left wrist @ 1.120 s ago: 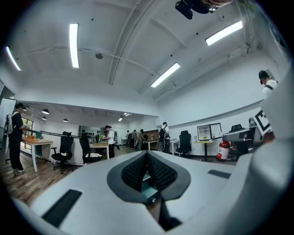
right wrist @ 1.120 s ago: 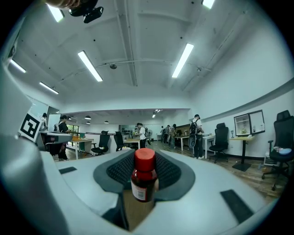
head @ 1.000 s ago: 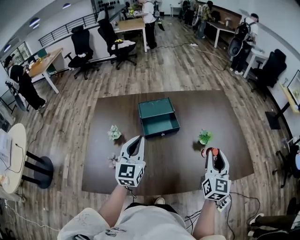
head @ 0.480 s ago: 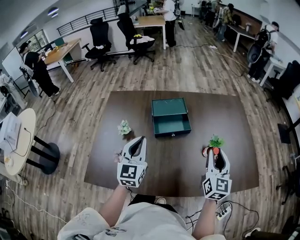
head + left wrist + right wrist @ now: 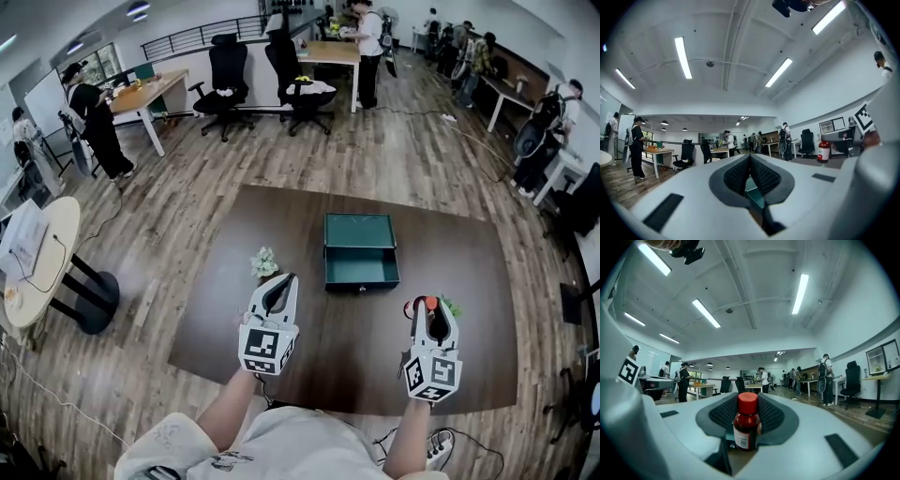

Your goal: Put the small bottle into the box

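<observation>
The small bottle (image 5: 746, 427), dark red with a red cap and a white label, stands upright between the pads of my right gripper (image 5: 747, 420), which is shut on it. In the head view that gripper (image 5: 428, 307) hovers over the table's right part with the bottle's cap (image 5: 429, 303) at its tips. The box (image 5: 361, 251), a dark green open drawer-like tray, lies ahead and to the left of it. My left gripper (image 5: 281, 283) is shut and empty, left of the box. In the left gripper view its tips (image 5: 750, 158) meet, and the bottle (image 5: 824, 151) shows far right.
A dark brown table (image 5: 225, 309) carries two small potted plants, one (image 5: 265, 262) just ahead of the left gripper, one (image 5: 452, 307) beside the right gripper. Around it are wood floor, office chairs (image 5: 225, 75), desks, a round white table (image 5: 37, 272) and several people.
Both grippers have moved forward over the table toward the box, the right one still carrying the bottle. The right plant, earlier ahead of the right gripper, now sits beside it.
</observation>
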